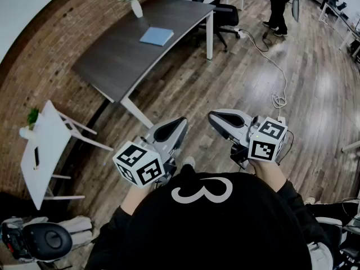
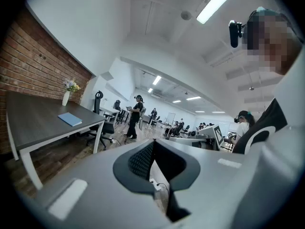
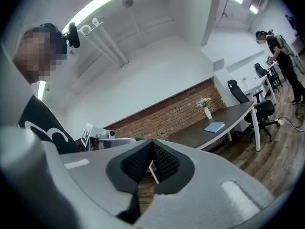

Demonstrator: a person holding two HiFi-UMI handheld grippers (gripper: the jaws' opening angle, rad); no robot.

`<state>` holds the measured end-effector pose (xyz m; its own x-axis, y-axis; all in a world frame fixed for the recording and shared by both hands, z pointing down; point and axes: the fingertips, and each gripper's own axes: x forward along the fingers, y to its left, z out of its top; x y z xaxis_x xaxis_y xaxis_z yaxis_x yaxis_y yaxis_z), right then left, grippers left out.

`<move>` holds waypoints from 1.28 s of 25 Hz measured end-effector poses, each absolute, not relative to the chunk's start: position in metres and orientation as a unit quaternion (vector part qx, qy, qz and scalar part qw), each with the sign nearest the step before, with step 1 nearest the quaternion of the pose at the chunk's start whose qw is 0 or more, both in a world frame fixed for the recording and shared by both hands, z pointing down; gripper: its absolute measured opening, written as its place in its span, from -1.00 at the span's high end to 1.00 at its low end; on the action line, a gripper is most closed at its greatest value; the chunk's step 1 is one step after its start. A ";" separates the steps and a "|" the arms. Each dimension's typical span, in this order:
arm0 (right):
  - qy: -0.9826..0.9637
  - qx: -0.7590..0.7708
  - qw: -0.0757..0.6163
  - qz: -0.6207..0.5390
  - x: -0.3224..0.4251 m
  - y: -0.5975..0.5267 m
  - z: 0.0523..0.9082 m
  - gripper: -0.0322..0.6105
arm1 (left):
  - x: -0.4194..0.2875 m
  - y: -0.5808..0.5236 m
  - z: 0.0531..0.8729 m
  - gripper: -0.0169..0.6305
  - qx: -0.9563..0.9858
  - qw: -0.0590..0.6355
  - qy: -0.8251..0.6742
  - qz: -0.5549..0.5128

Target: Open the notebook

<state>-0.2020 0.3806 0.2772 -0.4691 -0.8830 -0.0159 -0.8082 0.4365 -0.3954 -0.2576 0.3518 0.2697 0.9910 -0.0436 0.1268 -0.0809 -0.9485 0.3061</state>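
Wooden floor (image 1: 304,89) lay under us; our left tongs (image 1: 178,121) and right tongs (image 1: 214,116) were clenched on nothing, while the closed notebook (image 1: 157,36) sat on the tabletop (image 1: 112,58) well ahead of them.

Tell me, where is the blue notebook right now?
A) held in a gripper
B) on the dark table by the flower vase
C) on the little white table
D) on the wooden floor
B: the notebook lies closed on the dark table, a little way from the flower vase.
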 end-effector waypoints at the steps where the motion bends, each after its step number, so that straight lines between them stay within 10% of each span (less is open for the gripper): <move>1: 0.839 -0.504 0.111 -0.171 -0.202 0.381 0.278 0.90 | -0.258 0.352 0.270 0.89 0.985 0.158 -0.032 0.061; 32: 0.799 -0.513 0.112 -0.292 -0.131 0.145 0.351 0.90 | -0.183 0.109 0.337 0.89 0.963 0.255 -0.026 0.087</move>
